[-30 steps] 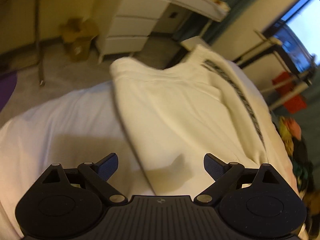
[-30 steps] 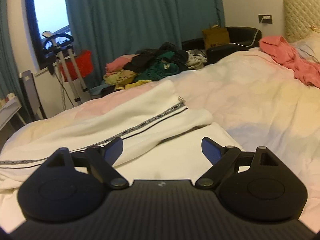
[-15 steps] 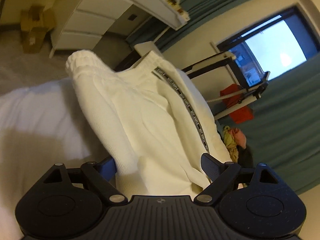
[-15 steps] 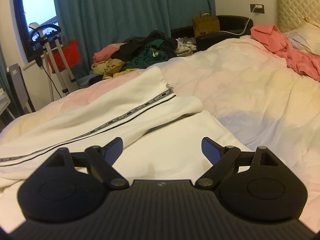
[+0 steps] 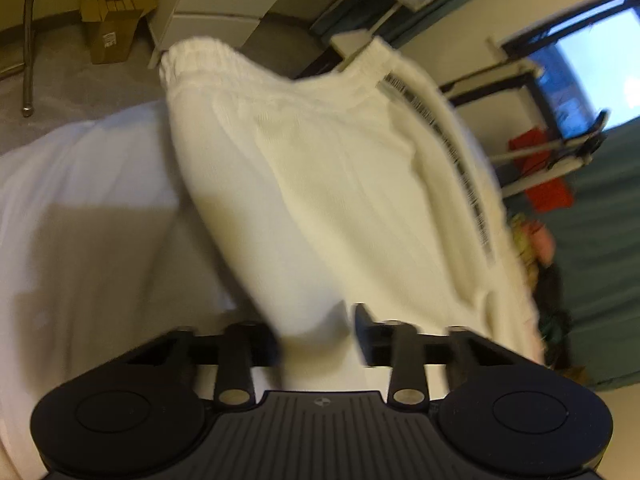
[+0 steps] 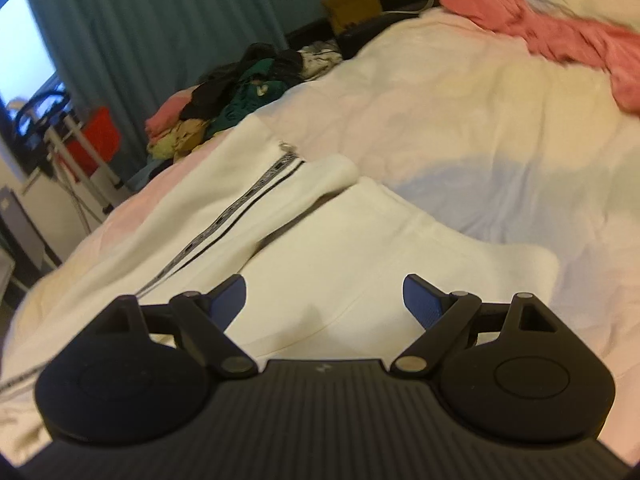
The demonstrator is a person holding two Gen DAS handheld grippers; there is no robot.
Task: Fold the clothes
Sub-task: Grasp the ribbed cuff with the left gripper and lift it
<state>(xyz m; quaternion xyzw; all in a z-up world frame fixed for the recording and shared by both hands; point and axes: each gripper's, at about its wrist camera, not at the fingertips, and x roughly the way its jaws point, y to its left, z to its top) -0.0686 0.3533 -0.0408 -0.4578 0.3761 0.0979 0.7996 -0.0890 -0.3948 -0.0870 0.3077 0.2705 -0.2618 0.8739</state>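
Note:
White sweatpants (image 5: 328,184) with a black-and-grey side stripe lie on the bed, waistband at the far end. My left gripper (image 5: 316,338) is shut on a fold of the sweatpants along their near edge. In the right wrist view the sweatpants (image 6: 320,248) lie with one leg crossed over the other, and the stripe runs toward the left. My right gripper (image 6: 325,300) is open and empty, just above the lower leg's cloth.
The bed sheet (image 6: 460,128) spreads to the right, with a pink garment (image 6: 560,40) near the pillow. A heap of clothes (image 6: 240,92) lies at the bed's far side by the curtain. White drawers (image 5: 224,8) and a cardboard box (image 5: 112,12) stand on the floor.
My left gripper has closed from open onto the sweatpants' near edge. My right gripper has tilted and moved slightly forward over the leg, still open.

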